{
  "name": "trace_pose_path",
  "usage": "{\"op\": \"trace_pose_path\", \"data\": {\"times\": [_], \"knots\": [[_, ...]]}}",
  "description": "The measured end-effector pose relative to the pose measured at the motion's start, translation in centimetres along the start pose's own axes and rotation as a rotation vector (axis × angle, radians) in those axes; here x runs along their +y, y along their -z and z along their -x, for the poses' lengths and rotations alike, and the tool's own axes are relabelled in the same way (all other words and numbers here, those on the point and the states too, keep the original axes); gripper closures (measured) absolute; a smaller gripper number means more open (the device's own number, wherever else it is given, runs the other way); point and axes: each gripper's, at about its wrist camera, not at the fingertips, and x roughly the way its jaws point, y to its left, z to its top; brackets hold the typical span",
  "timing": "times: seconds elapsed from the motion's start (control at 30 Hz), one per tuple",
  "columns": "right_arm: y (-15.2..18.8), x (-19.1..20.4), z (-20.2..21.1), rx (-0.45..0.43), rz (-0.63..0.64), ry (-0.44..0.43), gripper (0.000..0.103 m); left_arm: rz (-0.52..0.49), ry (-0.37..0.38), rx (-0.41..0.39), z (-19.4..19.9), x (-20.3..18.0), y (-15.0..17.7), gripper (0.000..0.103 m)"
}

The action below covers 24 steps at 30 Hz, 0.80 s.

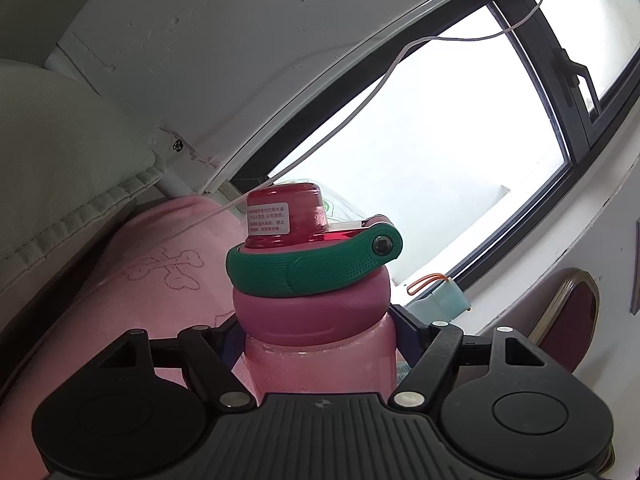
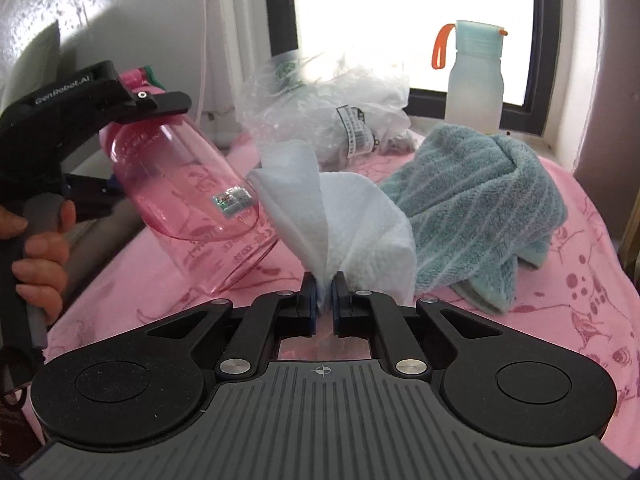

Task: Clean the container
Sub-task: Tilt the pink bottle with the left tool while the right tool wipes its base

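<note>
table (image 2: 576, 208): covered by a pink cloth with drawings | blue-green towel (image 2: 480, 200): bunched up on it, ahead and right of the right gripper (image 2: 324, 280) | clear plastic bag (image 2: 332, 96): lies far ahead, near the window | windowsill (image 2: 532, 136): holds a frosted bottle (image 2: 476, 80), orange loop

Glossy clear plastic bottle (image 2: 180, 184); soft, perhaps paper, wipe (image 2: 344, 216); terry towel (image 2: 480, 200).

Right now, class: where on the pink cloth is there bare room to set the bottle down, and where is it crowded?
Bare pink cloth lies right of the teal towel, and some beneath the tilted pink bottle. Crowded: the back, with the plastic bag, towel and white cloth.
</note>
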Motion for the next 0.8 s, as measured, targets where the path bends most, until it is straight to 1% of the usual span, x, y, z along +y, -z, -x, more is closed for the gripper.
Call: {"op": "trace_pose_path", "data": {"times": [0.13, 0.33, 0.43, 0.53, 0.57, 0.67, 0.73, 0.8], "knots": [[0.1, 1.3, -0.4, 0.009, 0.081, 0.01, 0.095, 0.002, -0.004, -0.003, -0.3, 0.0, 0.0, 0.031], [0.2, 1.6, -0.6, 0.026, 0.1, -0.012, 0.095, -0.053, 0.016, 0.016, -1.6, -0.6, -0.2, 0.031], [0.3, 1.7, -0.6, 0.034, 0.113, -0.039, 0.095, -0.038, 0.017, 0.02, -1.8, -0.3, -0.3, 0.031], [0.4, 1.9, -0.1, 0.043, 0.128, -0.116, 0.095, -0.024, 0.012, 0.019, -1.8, -0.1, -0.3, 0.031], [0.5, 2.0, 0.4, 0.043, 0.12, -0.165, 0.095, -0.021, 0.01, 0.018, -1.8, -0.1, -0.2, 0.031], [0.3, 1.7, 1.4, 0.015, 0.052, -0.298, 0.095, -0.017, 0.004, 0.015, -1.6, -0.2, -0.1, 0.031], [0.0, 1.0, 1.4, 0.002, -0.006, -0.315, 0.095, -0.01, -0.007, 0.014, -1.6, -0.2, -0.1, 0.031], [-0.2, -0.3, 1.7, -0.031, -0.101, -0.377, 0.095, 0.01, -0.016, 0.016, -1.5, 0.1, -0.1, 0.031]]}}
